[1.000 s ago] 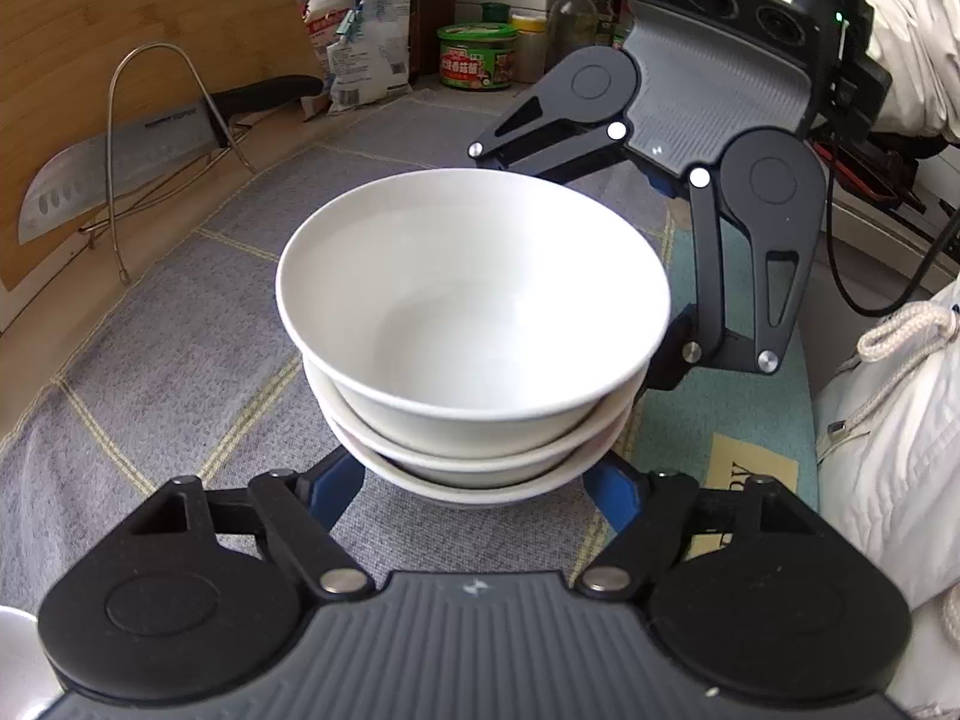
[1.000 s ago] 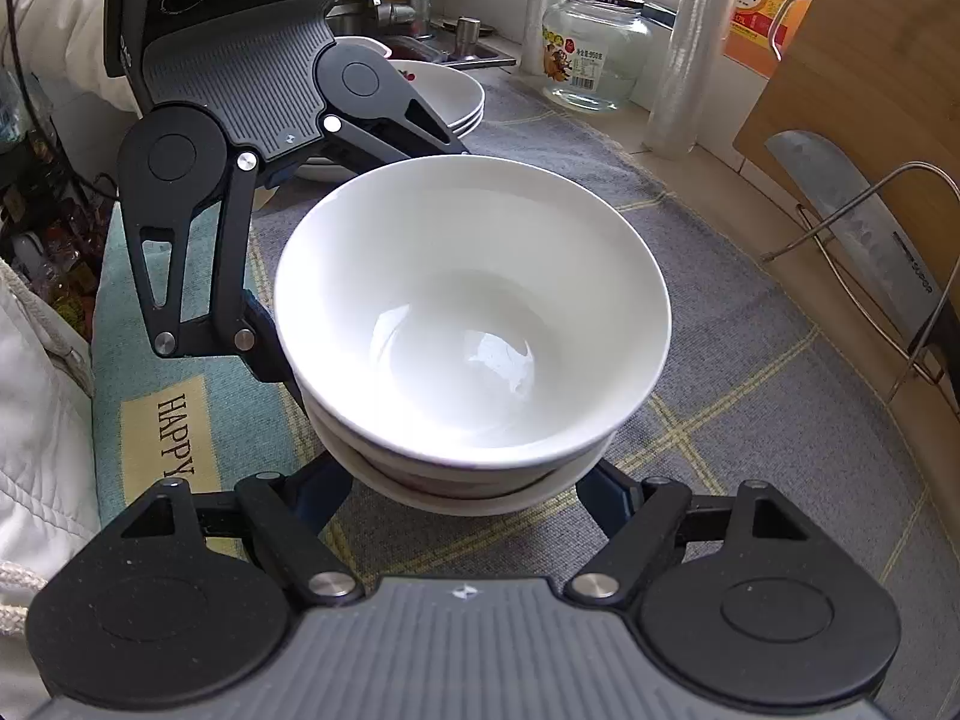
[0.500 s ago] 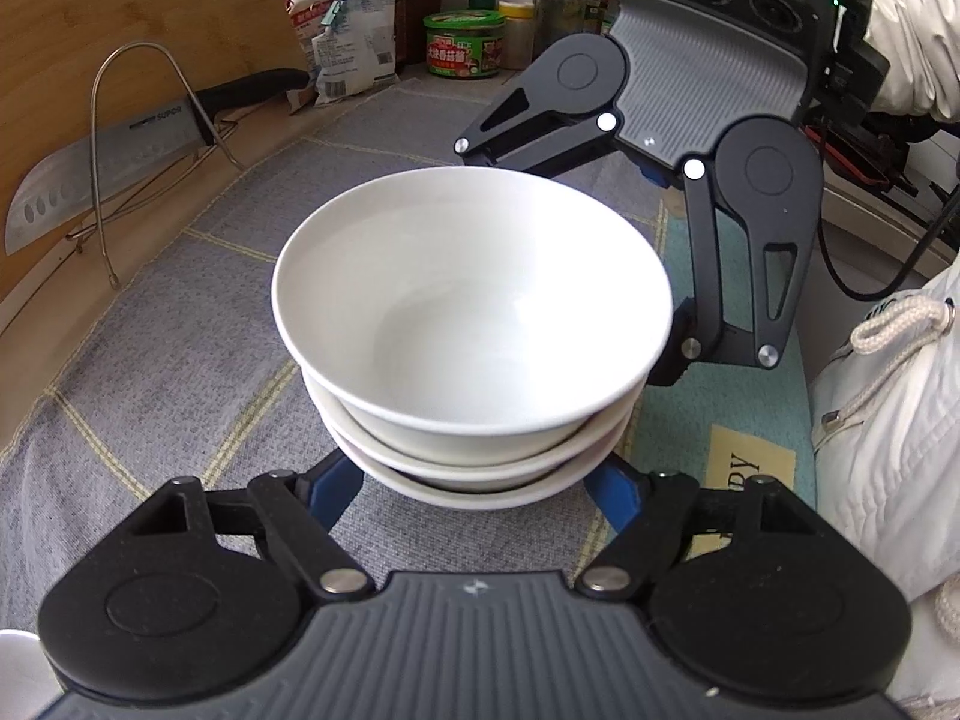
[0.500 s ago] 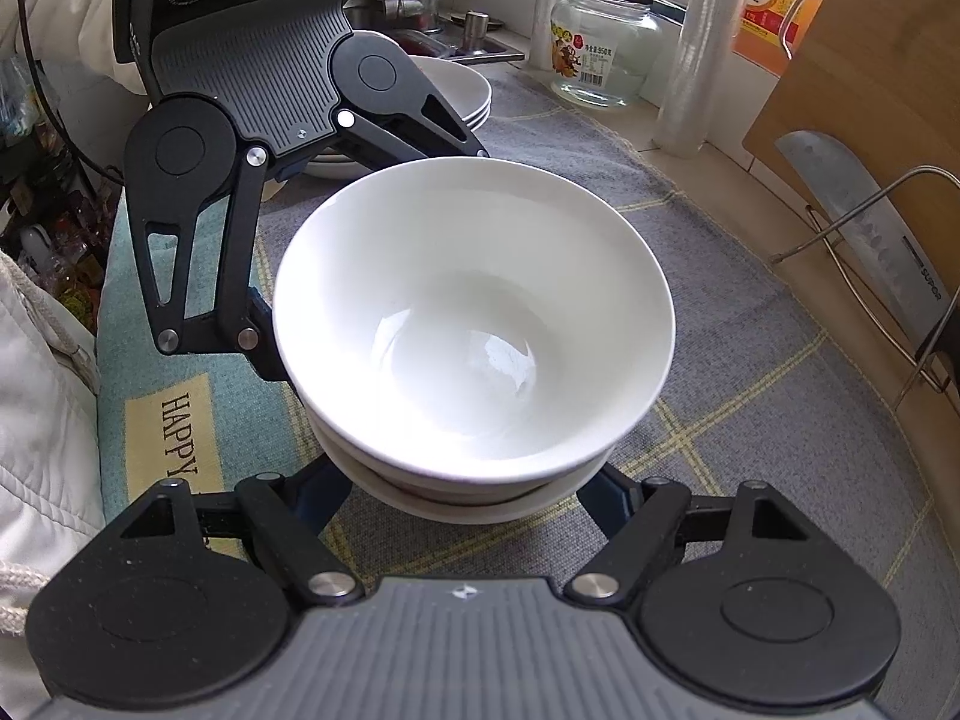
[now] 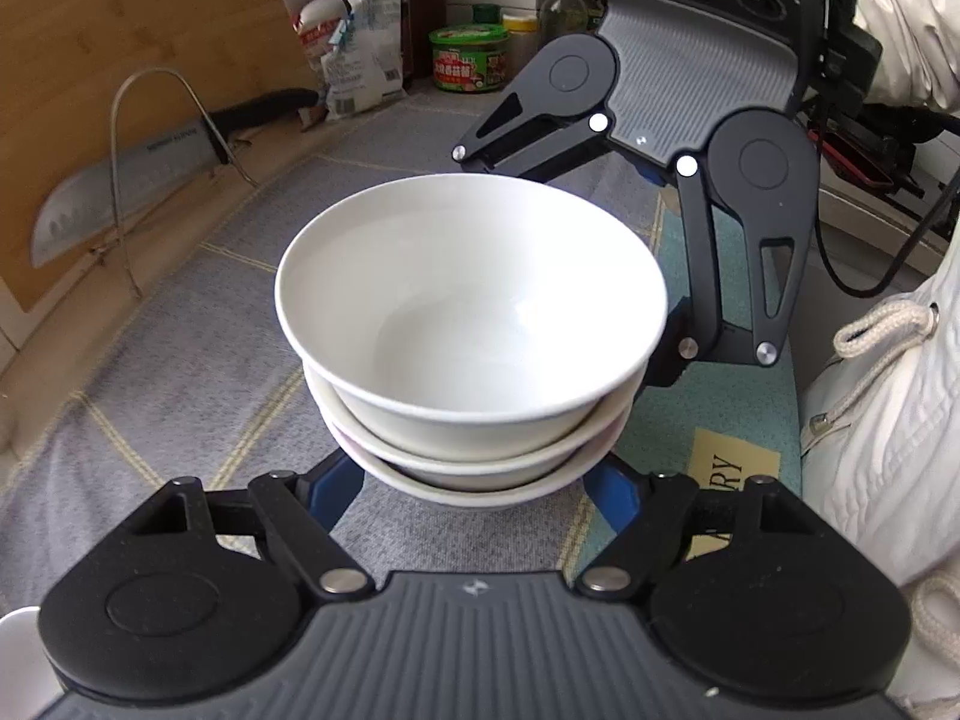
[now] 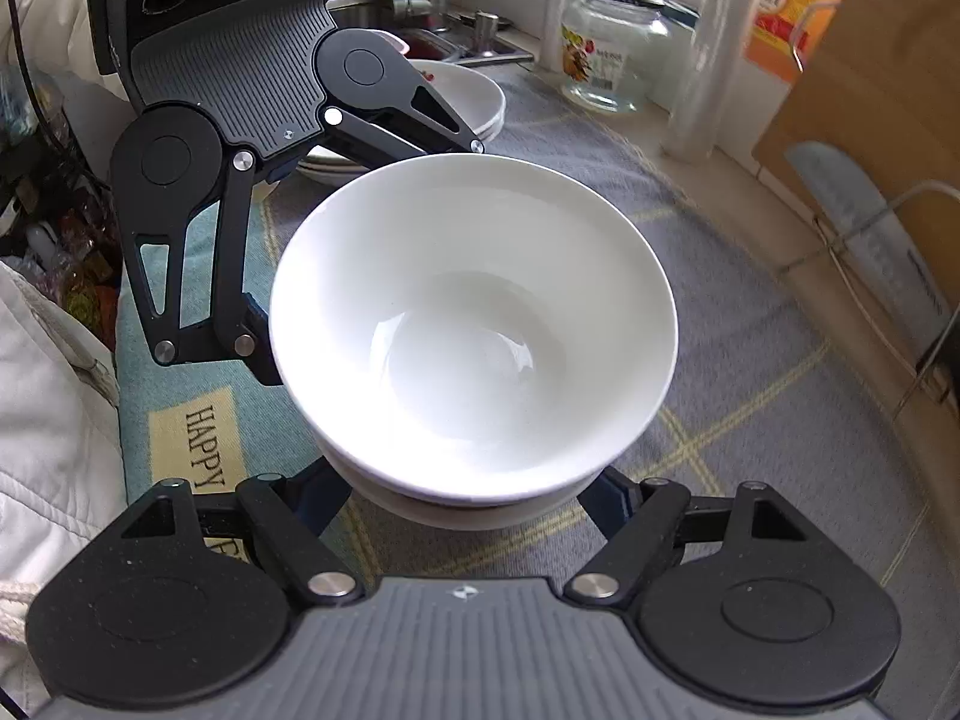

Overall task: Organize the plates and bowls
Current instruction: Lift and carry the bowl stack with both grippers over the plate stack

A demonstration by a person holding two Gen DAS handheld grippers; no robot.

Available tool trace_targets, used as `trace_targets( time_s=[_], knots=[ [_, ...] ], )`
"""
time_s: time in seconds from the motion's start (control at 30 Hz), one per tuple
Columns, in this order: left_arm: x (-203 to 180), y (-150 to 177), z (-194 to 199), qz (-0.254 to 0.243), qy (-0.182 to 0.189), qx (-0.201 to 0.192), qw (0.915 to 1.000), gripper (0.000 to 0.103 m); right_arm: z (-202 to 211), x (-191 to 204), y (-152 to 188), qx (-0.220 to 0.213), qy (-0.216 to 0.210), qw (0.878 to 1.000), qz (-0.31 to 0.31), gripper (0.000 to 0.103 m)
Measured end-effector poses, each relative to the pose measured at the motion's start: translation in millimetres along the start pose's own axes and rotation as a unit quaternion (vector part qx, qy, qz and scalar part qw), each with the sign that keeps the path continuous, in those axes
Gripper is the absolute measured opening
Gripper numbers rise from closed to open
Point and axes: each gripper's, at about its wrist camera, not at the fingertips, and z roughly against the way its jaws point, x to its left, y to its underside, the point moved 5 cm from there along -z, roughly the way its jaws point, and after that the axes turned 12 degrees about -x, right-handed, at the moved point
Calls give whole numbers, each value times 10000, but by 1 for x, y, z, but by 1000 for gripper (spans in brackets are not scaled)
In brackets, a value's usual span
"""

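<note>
A stack of three white bowls (image 5: 474,324) fills the middle of both views (image 6: 474,330). My left gripper (image 5: 474,480) has its blue fingers spread wide around the lowest bowl from one side. My right gripper (image 6: 474,492) does the same from the opposite side. Each gripper shows in the other's view, the right one (image 5: 678,138) and the left one (image 6: 240,138). The fingertips are hidden under the bowls. The stack looks lifted off the grey cloth (image 5: 180,360). A pile of white plates (image 6: 474,102) lies behind the left gripper in the right wrist view.
A cleaver (image 5: 132,180) rests in a wire rack against a wooden board (image 5: 120,48). Packets, a green tin (image 5: 468,60) and bottles stand at the back. A glass jar (image 6: 612,54), a sink tap and an orange bottle stand by the window. A teal "HAPPY" mat (image 6: 198,438) lies beside my white sleeve.
Both grippers have carried the bowl stack together; the background has shifted and the stack sits slightly higher over the cloth. The grip on the bowls is unchanged.
</note>
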Motion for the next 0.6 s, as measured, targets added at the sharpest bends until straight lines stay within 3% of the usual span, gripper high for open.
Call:
trace_targets(
  time_s=[0.3, 0.6],
  knots=[
    [4, 3, 36, 131, -436, -85, 9989, 79, -1, 13, -36, -4, -92, 9986, 521, 84],
    [19, 21, 90, 372, -1209, -113, 9919, 80, -28, 32, -90, -131, -474, 9916, 1194, 84]
  ],
)
